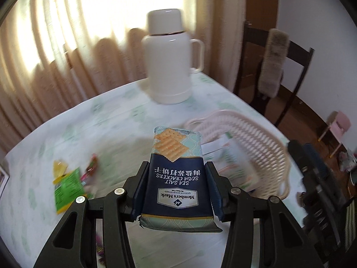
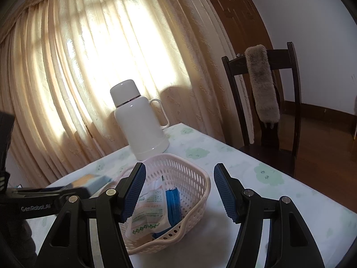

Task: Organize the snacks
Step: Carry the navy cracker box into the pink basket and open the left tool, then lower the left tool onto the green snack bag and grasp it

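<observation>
A white flask (image 2: 140, 120) with a handle stands near the table's (image 2: 256, 169) far edge. Beyond the far corner, a dark wooden chair (image 2: 290, 111) with grey fur cloth (image 2: 263, 84) draped over its back.

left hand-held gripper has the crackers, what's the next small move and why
Probably carry the cracker pack, clamped in the left hand-held gripper above the table, right to over the pink basket, which already holds snacks; the right hand-held gripper is open, empty.

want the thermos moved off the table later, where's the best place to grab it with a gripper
Take the white thermos by its loop handle, coming in from the chair side, where the handle sticks out. The body looks smooth, round and probably too wide for the jaws; the upright handle bar is thin enough to pinch.
</observation>
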Action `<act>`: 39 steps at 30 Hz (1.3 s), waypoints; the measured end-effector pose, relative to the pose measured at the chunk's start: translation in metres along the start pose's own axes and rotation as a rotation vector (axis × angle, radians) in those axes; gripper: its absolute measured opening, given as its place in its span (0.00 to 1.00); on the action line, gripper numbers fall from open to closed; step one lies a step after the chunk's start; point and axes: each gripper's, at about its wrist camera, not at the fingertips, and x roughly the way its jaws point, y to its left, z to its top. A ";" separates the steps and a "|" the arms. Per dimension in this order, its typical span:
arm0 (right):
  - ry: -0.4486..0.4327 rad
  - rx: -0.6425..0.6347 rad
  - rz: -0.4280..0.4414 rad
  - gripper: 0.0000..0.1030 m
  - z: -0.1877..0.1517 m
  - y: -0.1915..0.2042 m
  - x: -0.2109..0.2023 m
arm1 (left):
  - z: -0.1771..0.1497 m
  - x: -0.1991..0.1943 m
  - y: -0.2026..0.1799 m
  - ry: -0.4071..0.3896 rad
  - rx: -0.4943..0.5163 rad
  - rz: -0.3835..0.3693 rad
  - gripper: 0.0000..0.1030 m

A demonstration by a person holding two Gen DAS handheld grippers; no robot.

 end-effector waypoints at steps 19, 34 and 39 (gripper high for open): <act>-0.001 0.004 -0.012 0.63 -0.003 -0.002 0.000 | 0.005 0.025 0.010 0.031 -0.060 -0.046 0.55; -0.004 -0.022 -0.006 0.63 -0.004 0.002 -0.002 | -0.010 0.005 0.070 0.028 -0.155 0.021 0.75; -0.003 -0.028 -0.012 0.67 -0.005 0.003 -0.001 | -0.020 0.001 0.112 0.039 -0.226 0.089 0.80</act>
